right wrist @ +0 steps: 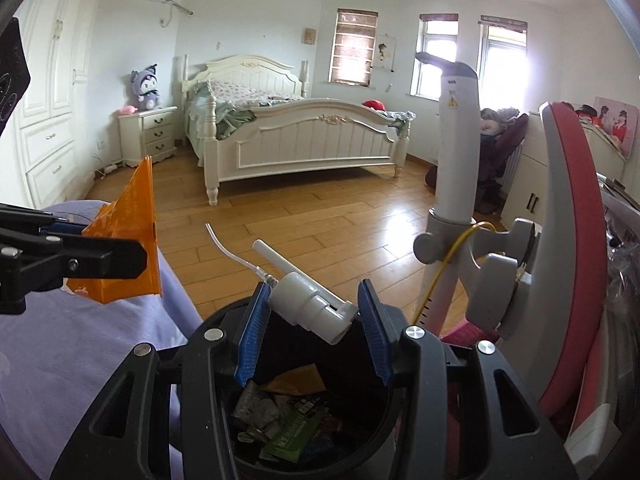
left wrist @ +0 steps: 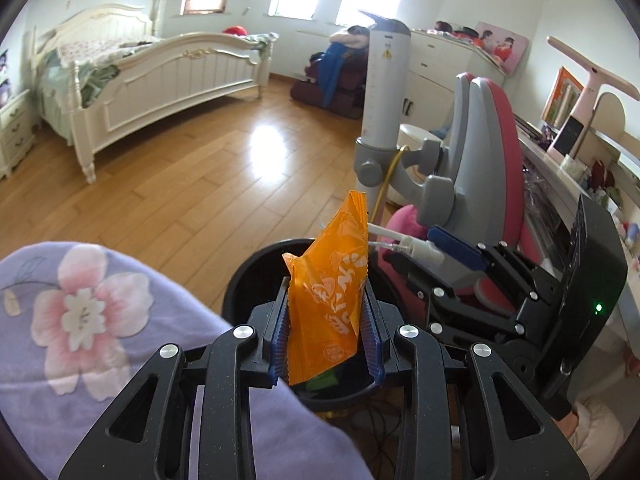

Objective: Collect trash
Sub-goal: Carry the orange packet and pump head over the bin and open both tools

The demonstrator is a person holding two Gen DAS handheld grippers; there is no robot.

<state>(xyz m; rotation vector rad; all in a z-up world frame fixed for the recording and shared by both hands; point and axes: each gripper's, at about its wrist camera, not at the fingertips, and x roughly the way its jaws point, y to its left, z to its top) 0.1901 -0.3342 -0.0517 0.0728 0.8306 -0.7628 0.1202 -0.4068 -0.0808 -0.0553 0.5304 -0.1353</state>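
Left wrist view: left tool (left wrist: 326, 332) clamped partway shut on orange snack wrapper (left wrist: 330, 300), blue pads pressing both flat sides, wrapper standing upright w/ top edge poking above the fingers. Held right over black trash bin (left wrist: 256, 268), whose open mouth sits under and just beyond the fingertips; prob. positioned so a release drops the wrapper straight in. Green packet glimpsed inside bin below wrapper. Lilac floral fabric (left wrist: 92, 320) filling lower left, touching bin's near-left rim. Right tool (left wrist: 452, 252) coming in from the right edge, carrying white pump head (left wrist: 420, 247) toward the same bin. Pink-and-grey chair (left wrist: 488, 152) just behind bin, grey standing pole (left wrist: 384, 92) beside it; wood floor (left wrist: 200, 184) otherwise open out to the bed. Right wrist view: right tool (right wrist: 316, 316) about half open but gripping white pump head (right wrist: 308, 300) across its collar, pads touching both sides, nozzle and clear dip tube (right wrist: 224, 248) angled up-left past the fingertips. Held over bin (right wrist: 208, 320) mouth as well, bin's contents visible below: crumpled wrappers, green packet (right wrist: 296, 436), brown paper. Left tool (right wrist: 116, 258) at left edge w/ orange wrapper (right wrist: 128, 216), over the fabric near bin's left rim. Judgement: both pieces of trash poised for drop, neither let go yet; long tube may catch the rim if released at a tilt.
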